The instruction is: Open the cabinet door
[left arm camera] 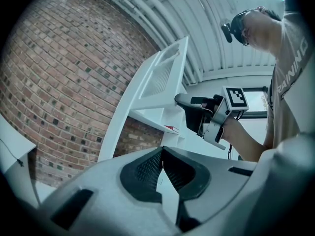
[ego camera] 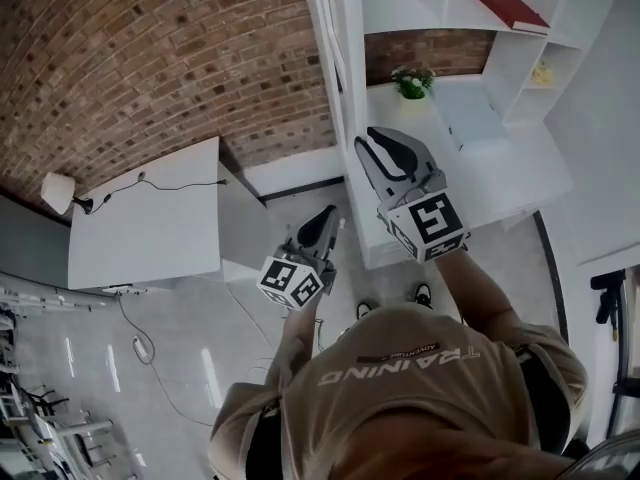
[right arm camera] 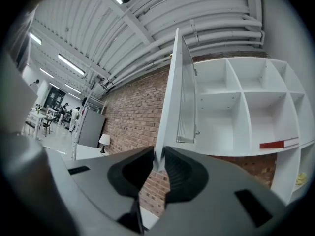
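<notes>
A tall white cabinet with open shelves stands against the brick wall. Its louvred door is swung out and shows edge-on; in the head view the door sits at the cabinet's left side. My right gripper is closed on the door's lower edge, with the white edge filling the narrow gap between the jaws. The head view shows that right gripper beside the cabinet's left side. My left gripper hangs lower and to the left, holding nothing. In its own view the left gripper is shut, tips meeting.
A red book lies on an upper shelf and a small plant stands on the counter shelf. To the left are a white desk with a lamp and a cable across the floor.
</notes>
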